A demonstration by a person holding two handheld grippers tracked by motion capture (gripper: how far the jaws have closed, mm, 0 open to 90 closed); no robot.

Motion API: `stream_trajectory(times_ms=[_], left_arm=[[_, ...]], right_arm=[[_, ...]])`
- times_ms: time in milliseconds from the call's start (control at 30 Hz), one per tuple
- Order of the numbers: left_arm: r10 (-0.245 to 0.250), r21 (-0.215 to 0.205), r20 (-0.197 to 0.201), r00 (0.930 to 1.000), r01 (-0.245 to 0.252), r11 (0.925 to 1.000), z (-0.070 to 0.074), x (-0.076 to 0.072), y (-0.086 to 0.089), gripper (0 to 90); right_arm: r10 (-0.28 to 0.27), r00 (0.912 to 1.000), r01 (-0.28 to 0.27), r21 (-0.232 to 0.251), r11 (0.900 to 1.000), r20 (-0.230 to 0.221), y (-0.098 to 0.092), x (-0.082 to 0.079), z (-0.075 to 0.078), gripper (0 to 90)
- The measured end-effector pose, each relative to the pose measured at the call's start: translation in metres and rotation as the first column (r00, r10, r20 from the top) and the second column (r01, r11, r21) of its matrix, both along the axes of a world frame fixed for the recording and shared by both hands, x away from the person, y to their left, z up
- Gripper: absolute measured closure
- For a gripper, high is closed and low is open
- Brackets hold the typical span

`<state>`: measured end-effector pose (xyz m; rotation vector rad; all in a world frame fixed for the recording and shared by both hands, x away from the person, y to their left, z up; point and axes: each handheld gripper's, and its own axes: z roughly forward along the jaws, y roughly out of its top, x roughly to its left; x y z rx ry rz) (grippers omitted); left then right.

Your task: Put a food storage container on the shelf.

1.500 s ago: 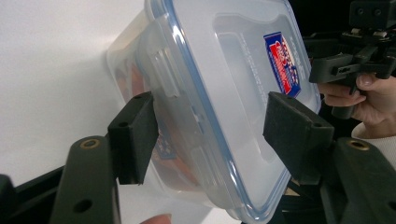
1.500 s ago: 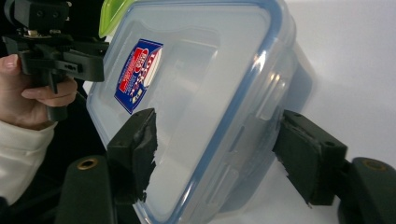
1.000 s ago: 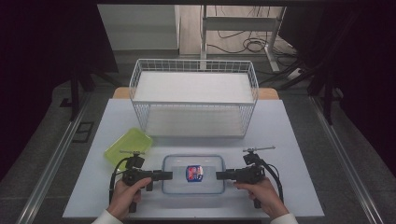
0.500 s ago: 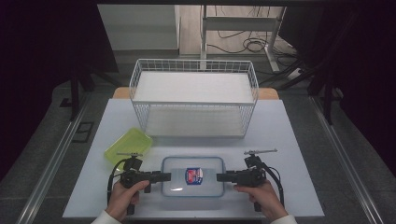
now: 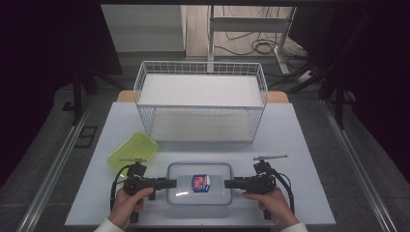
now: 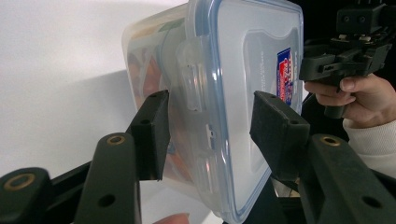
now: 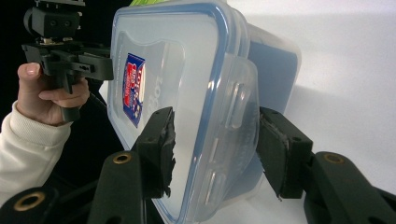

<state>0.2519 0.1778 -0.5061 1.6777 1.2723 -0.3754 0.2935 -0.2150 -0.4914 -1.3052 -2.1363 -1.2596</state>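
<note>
While the white table (image 5: 309, 145) bears a wire basket (image 5: 200, 104) behind the clear container (image 5: 199, 182), both grippers — left gripper (image 5: 170, 182), right gripper (image 5: 229, 183) — have been closing around the container's ends, pads apart.

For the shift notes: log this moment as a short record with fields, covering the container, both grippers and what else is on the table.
container: clear lidded box, flat on white table
left gripper: jaws astride box's left end latch, have been closing, gaps at pads
right gripper: same at right end
basket: white wire basket behind box
other: green tray left of box
</note>
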Motion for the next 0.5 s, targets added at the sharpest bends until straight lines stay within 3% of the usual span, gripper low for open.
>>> stream_trajectory(times_ms=[500], left_arm=[[0.014,0.000,0.001,0.9999,-0.014,0.9999,0.0013,-0.0016,0.0005,48.8]], right_arm=[[-0.009,0.9999,0.009,0.018,1.000,-0.009,-0.0008,-0.0008,-0.0002,50.5]])
